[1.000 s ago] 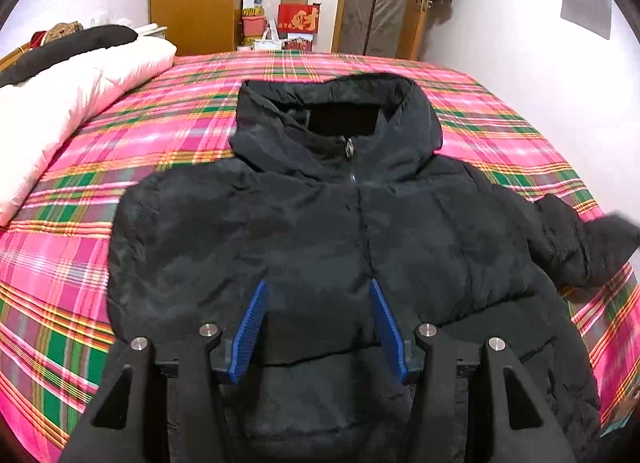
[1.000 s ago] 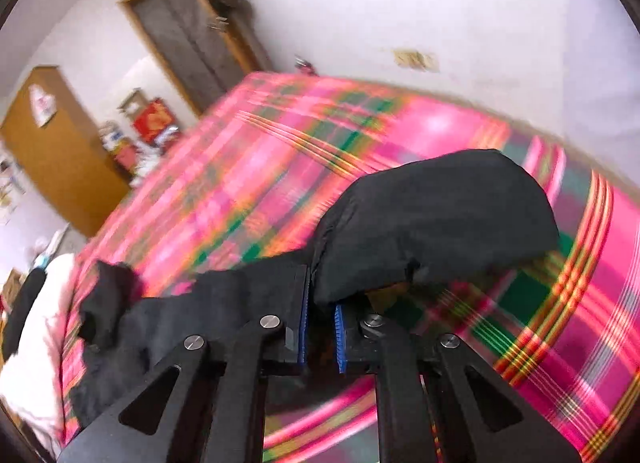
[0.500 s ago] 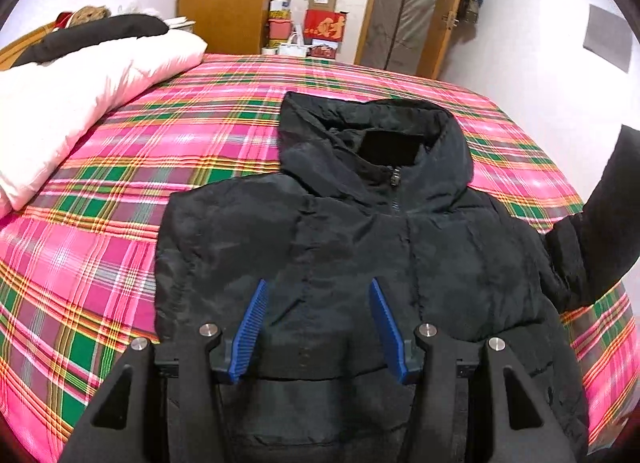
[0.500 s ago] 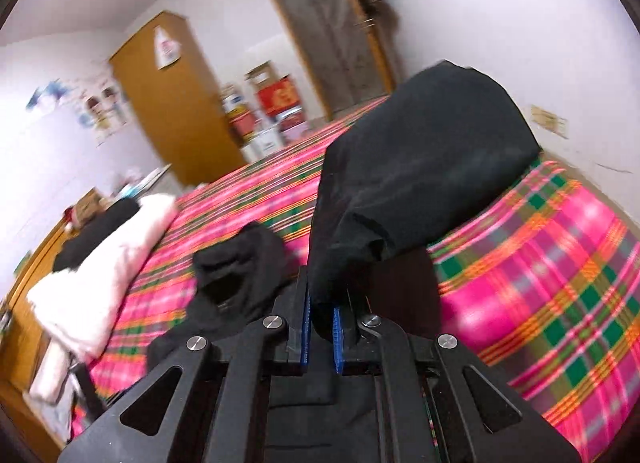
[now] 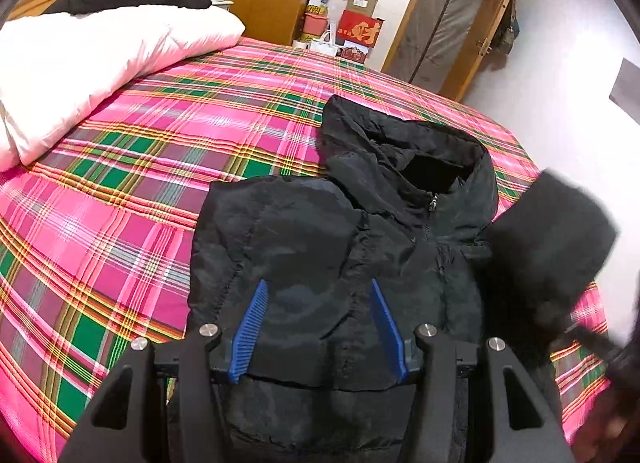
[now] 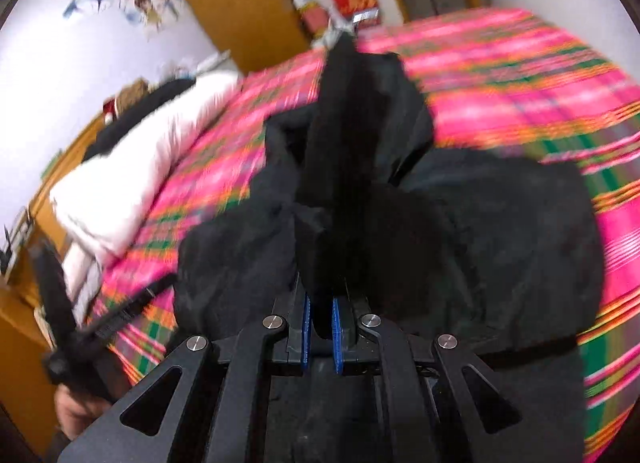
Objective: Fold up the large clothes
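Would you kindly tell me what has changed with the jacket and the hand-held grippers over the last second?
The right hand-held gripper, clamped on the black jacket's sleeve, has lifted it off the plaid bedspread and swung it over the jacket body. The left hand-held gripper has shifted sideways over the jacket. Unchanged: the left one is open and empty, the jacket is zipped and flat, and the white duvet lies in place.

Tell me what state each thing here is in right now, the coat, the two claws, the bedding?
Black jacket: zipped, face up on the bed.
Sleeve: lifted, pinched.
Right gripper: shut on the sleeve.
Left gripper: open, empty, above the jacket.
Plaid bedspread: spread flat.
White duvet: bunched up.
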`<state>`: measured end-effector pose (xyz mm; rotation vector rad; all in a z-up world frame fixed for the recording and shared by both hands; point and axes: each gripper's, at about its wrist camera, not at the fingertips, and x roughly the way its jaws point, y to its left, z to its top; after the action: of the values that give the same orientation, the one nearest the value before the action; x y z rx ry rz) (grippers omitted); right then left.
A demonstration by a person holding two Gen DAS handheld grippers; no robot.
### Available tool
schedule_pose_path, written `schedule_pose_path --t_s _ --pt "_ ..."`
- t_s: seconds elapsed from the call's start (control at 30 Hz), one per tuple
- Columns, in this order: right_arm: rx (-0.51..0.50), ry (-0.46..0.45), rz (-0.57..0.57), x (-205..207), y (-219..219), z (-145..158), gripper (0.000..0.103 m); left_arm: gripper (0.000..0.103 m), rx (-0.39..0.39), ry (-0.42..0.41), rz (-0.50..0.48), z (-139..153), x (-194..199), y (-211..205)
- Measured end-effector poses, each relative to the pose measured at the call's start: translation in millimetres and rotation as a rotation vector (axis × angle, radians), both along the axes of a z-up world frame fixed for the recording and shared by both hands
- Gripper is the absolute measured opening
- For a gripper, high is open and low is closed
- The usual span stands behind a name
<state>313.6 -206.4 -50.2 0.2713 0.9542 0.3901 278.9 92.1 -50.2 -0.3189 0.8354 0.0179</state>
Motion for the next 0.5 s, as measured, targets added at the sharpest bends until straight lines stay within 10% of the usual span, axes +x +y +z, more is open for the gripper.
schedule_pose_path --t_s 0.13,0.3,0.5 --pt "-0.034 0.070 0.031 7 15 -26 0.015 0.055 -0.013 0.003 -0.001 -1 1 2" --pt "0.004 0.045 0.090 -4 15 -17 0.058 0.055 -0.035 -0.015 0.000 1 1 6" --pt "0.002 -0.050 0.102 -26 3 18 0.061 0.055 -0.105 -0.068 -0.001 11 -5 12"
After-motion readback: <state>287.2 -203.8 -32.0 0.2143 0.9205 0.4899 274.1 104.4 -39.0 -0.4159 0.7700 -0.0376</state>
